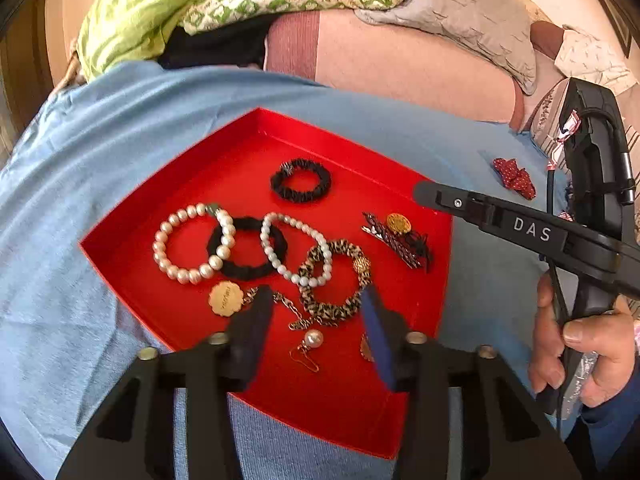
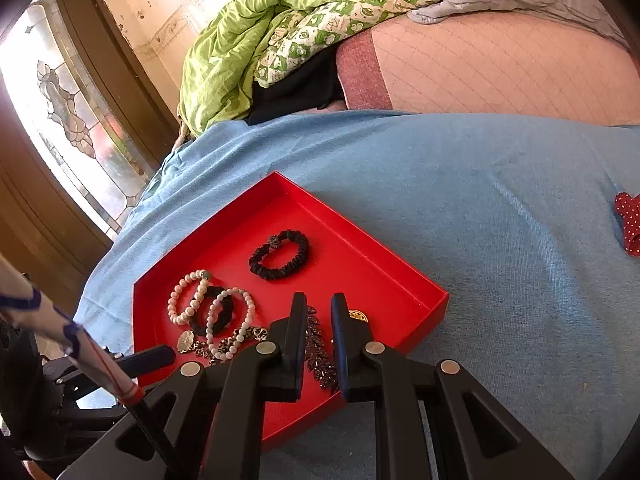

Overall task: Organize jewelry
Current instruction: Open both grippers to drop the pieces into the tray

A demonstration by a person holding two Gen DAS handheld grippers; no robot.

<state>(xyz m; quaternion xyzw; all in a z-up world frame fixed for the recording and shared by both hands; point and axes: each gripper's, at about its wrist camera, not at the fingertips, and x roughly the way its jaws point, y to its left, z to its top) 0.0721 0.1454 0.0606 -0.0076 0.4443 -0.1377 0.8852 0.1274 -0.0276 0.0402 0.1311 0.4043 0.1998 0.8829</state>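
Note:
A red tray (image 1: 224, 176) (image 2: 400, 280) lies on a blue cloth and holds a black scrunchie (image 1: 301, 180) (image 2: 280, 255), two pearl bracelets (image 1: 192, 244) (image 2: 188, 298), a leopard scrunchie (image 1: 336, 280), a gold pendant (image 1: 226, 298), a pearl earring (image 1: 313, 338) and a dark leaf hair clip (image 1: 394, 242) (image 2: 320, 360). My left gripper (image 1: 316, 300) is open and empty, low over the tray's near part. My right gripper (image 2: 318, 304) is open and empty above the hair clip; in the left wrist view its finger (image 1: 436, 196) reaches over the tray's right corner. A red polka-dot scrunchie (image 1: 514, 178) (image 2: 628, 220) lies on the cloth, right of the tray.
The blue cloth (image 2: 480, 184) covers a bed. A green quilt (image 1: 192, 4) (image 2: 280, 20) and a grey pillow (image 1: 460, 12) are piled behind it. A stained-glass door (image 2: 68, 120) stands at the left.

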